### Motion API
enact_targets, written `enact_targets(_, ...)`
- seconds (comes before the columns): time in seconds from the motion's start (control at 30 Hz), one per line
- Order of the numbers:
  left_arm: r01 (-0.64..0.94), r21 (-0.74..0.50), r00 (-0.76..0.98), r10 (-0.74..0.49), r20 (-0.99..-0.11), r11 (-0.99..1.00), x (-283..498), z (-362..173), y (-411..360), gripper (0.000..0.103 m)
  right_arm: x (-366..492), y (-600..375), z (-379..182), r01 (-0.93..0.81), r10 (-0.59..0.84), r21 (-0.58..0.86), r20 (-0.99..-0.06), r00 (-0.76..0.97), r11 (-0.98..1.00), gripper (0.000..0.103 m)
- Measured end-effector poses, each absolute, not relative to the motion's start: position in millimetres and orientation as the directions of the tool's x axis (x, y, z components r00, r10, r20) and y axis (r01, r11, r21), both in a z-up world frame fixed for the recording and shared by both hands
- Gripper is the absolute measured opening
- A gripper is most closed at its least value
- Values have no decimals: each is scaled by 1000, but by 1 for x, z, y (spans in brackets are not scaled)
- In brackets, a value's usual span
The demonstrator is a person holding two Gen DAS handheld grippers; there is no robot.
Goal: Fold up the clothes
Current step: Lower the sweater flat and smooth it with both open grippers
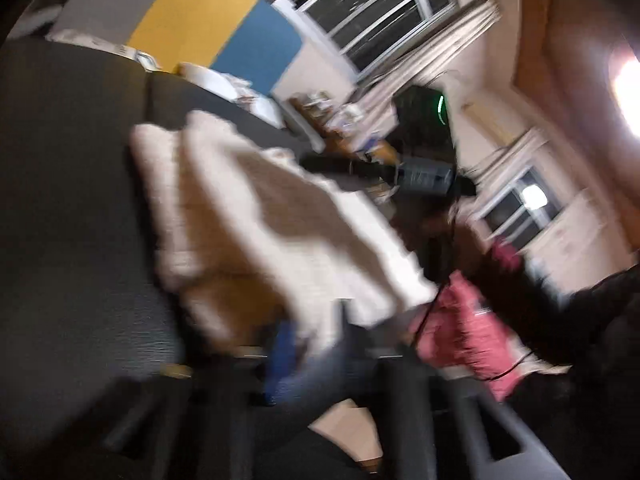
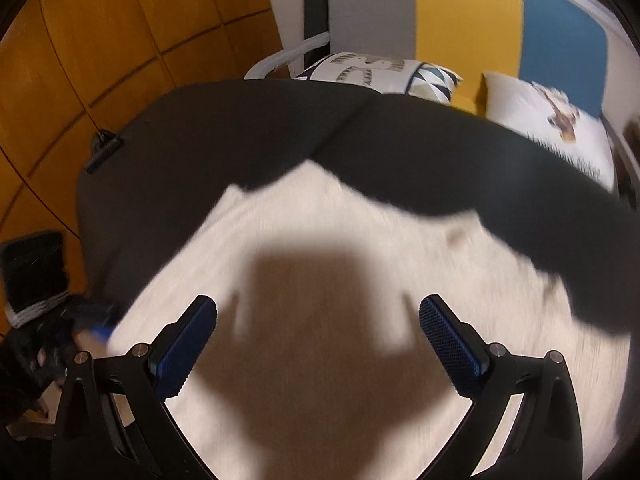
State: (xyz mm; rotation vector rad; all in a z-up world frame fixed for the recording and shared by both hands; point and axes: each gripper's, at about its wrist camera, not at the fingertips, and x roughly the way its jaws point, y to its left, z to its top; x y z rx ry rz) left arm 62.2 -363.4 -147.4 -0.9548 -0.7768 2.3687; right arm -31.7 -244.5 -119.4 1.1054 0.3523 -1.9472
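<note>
White cloth [image 2: 360,280] lies spread on the dark surface [image 2: 240,128], and it is the thing to fold. The right gripper [image 2: 318,328] hangs over the middle of the cloth with its two blue fingers [image 2: 188,344] wide apart, and nothing is between them. Its shadow falls on the cloth. The left gripper [image 1: 312,344] looks pinched tight on one edge of the cloth, which rises up in front of it, though that picture is very blurry. So the fold seems to be only starting: one side is picked up and the other is not yet grabbed. Next, the right gripper needs to go down to an edge or corner of the cloth and close on it, so both sides can be lifted over together. Two pillows [image 2: 552,124] sit behind the surface, by a grey, yellow and blue panel [image 2: 464,12]. A pink cloth [image 1: 472,320] and a thin black cord [image 1: 432,308] lie near the left gripper, and the cord could catch on it.
</note>
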Motion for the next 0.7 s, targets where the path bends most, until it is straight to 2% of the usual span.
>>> enact_targets(0.17, -138, -684, -634, 594, -495, -716, 65, -161, -368, 6, -44, -305, -132, 853, -557, 176, -816, -153, -491, 103)
enact_targets(0.23, -151, -652, -634, 579, -513, -743, 68, -159, -361, 6, -48, -321, -148, 866, -531, 190, -842, -99, -463, 103)
enact_targets(0.3, -165, -620, -634, 564, -529, -767, 71, -158, -353, 5, -56, -334, -169, 861, -473, 174, -877, -86, -478, 103)
enact_targets(0.47, -125, -658, -632, 571, -524, -742, 67, -157, -354, 6, -61, -335, -171, 868, -483, 160, -870, -100, -469, 103)
enact_targets(0.5, -106, -674, -632, 572, -522, -731, 65, -156, -357, 9, -62, -333, -169, 866, -492, 166, -865, -103, -472, 103)
enact_targets(0.53, -89, -689, -632, 576, -518, -719, 63, -155, -361, 21, -63, -331, -167, 863, -500, 171, -860, -105, -475, 103)
enact_targets(0.57, -64, -701, -653, 560, -509, -711, 63, -151, -369, 27, -63, -326, -163, 857, -515, 181, -850, -111, -483, 103)
enact_targets(0.6, -37, -705, -687, 530, -497, -708, 66, -145, -378, 28, -63, -320, -157, 848, -534, 191, -836, -123, -495, 103)
enact_targets(0.7, 14, -733, -733, 491, -470, -680, 59, -140, -402, 42, -60, -284, -139, 821, -594, 231, -789, -156, -522, 103)
